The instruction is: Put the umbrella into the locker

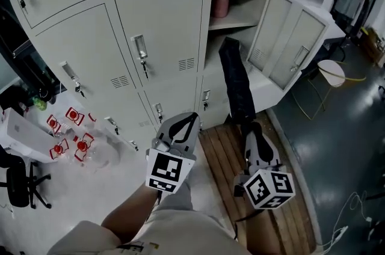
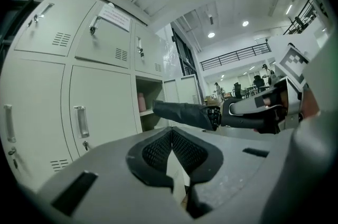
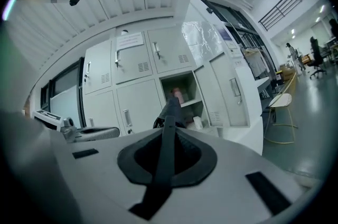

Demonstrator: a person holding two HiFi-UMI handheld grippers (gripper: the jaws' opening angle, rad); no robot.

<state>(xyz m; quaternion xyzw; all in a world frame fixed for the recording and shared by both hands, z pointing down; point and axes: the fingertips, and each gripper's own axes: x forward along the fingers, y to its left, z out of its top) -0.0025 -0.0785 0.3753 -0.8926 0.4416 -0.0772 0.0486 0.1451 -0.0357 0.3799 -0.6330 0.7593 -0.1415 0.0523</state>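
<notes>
1. Now, my right gripper [image 1: 255, 144] pinches the umbrella [image 1: 233, 82] at its near end; its long axis runs straight ahead of the jaws.
2. Its far tip is near the open locker [image 1: 237, 22], dead ahead.
3. My left gripper [image 1: 180, 129], jaws pressed together on nothing, hangs alongside, farther from the opening.

I stand in a big open workplace hall: grey metal lockers [image 1: 156, 37] before me, a mezzanine railing [image 2: 232, 56], ceiling lights [image 2: 211, 35], an office chair [image 1: 18, 181].
</notes>
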